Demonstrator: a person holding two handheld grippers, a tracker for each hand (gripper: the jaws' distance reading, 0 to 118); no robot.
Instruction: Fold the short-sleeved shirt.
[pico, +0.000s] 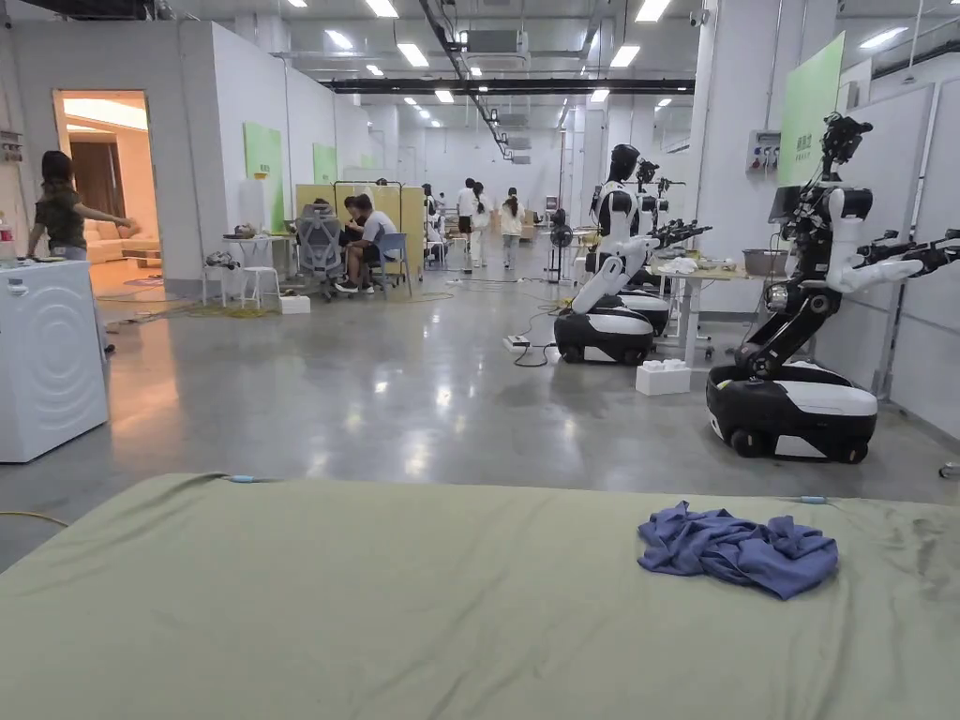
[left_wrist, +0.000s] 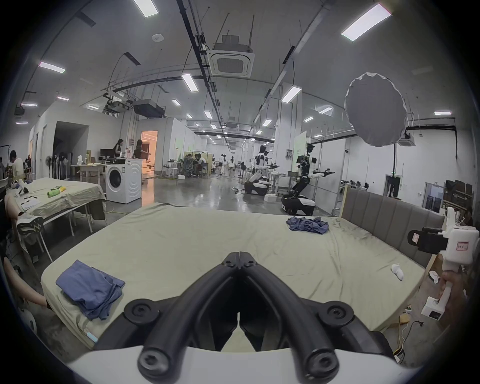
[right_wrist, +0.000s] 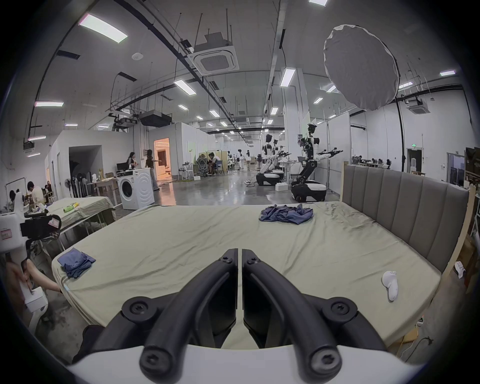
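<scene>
Shirt (pico: 738, 549) crumpled on bed (pico: 375, 609); left gripper (left_wrist: 239, 256), right gripper (right_wrist: 239, 253) clenched, empty.

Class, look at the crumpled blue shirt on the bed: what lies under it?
The crumpled blue shirt lies on the green sheet covering the bed. The sheet shows all around it. Whatever sits directly beneath the heap is covered by the cloth, so it cannot be seen.

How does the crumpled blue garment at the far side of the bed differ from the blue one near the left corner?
The crumpled blue garment lies bunched and wrinkled, near the grey padded headboard; the folded blue stack lies flat in neat layers, at the opposite near corner. Both are a similar blue and rest on the olive sheet, untouched by either gripper.
</scene>
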